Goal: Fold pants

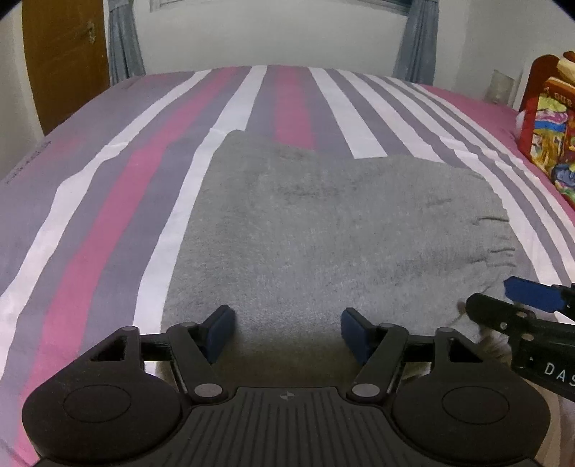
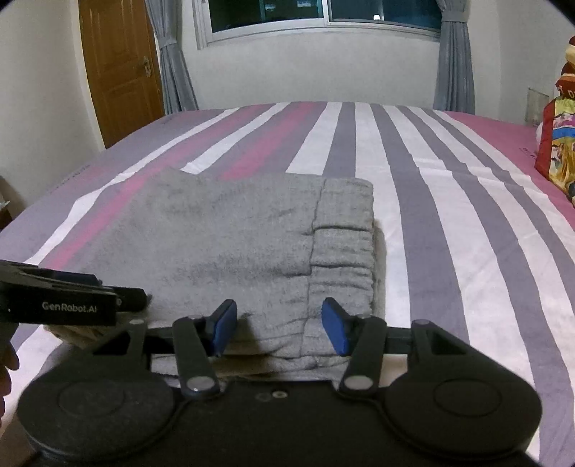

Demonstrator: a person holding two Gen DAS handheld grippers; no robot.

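Observation:
Grey fleece pants lie folded into a thick rectangle on the striped bed; they also show in the right wrist view, with the ribbed waistband on the right side of the stack. My left gripper is open and empty, its blue pads either side of the near edge of the pants. My right gripper is open and empty over the near edge by the waistband. Each gripper shows in the other's view, the right one at the pants' right end, the left one at the left.
The bed sheet has pink, purple and white stripes. A colourful bag stands at the bed's right edge, also in the right wrist view. A wooden door, curtains and a window are behind the bed.

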